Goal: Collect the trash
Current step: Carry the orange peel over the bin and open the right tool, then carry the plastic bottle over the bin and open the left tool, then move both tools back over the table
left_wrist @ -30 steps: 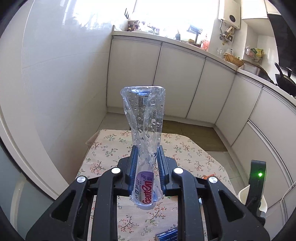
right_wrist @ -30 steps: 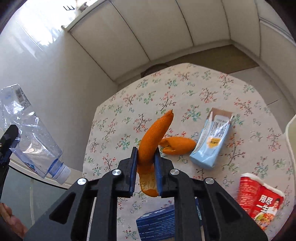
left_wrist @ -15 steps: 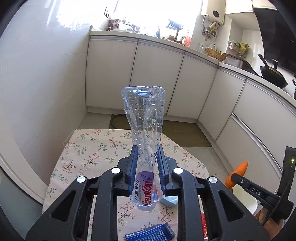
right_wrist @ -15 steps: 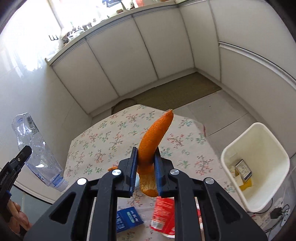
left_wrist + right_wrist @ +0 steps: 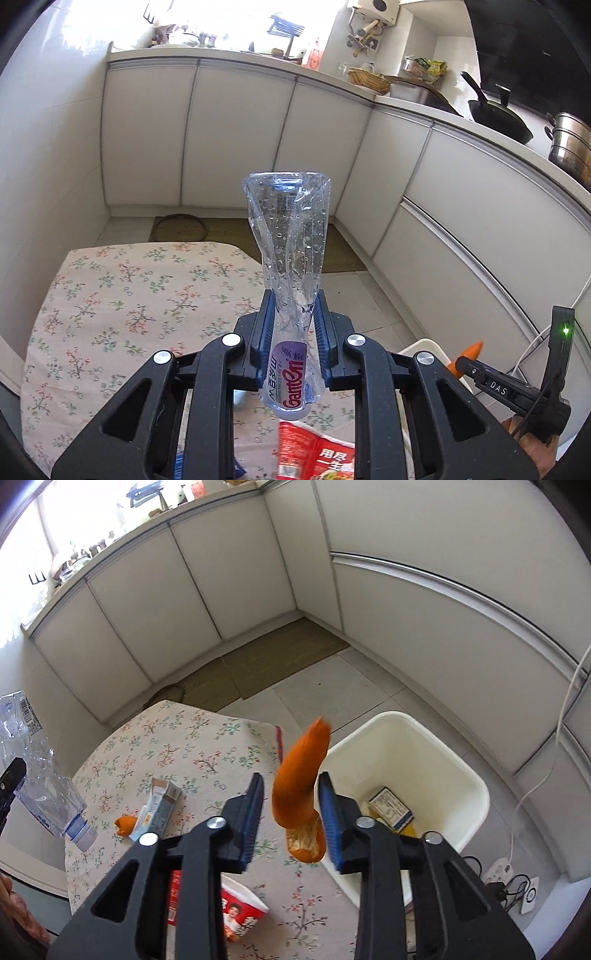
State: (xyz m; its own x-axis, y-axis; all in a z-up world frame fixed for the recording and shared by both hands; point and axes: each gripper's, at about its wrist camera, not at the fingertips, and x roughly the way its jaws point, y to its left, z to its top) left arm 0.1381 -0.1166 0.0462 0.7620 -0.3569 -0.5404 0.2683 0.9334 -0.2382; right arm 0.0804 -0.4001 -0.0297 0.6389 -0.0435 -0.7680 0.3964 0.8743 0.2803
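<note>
My left gripper (image 5: 291,317) is shut on a crushed clear plastic bottle (image 5: 290,258) with a purple and red label, held upright above the floral table (image 5: 122,295). My right gripper (image 5: 291,797) is open. A curved orange peel (image 5: 301,786) sits between its spread fingers, against the right finger, over the near rim of the white bin (image 5: 436,775). The bottle also shows in the right wrist view (image 5: 40,771). The peel tip shows in the left wrist view (image 5: 471,350).
On the table lie a pale blue carton (image 5: 157,808), a small orange peel piece (image 5: 123,823) and a red and white noodle cup (image 5: 236,912). The bin holds a small box (image 5: 389,808). White cabinets (image 5: 443,609) ring the floor. A power strip (image 5: 517,890) lies by the bin.
My right gripper has opened its fingers and swung right, over the bin's edge; the orange peel now sits loose between them. My left gripper still grips the bottle and has turned right.
</note>
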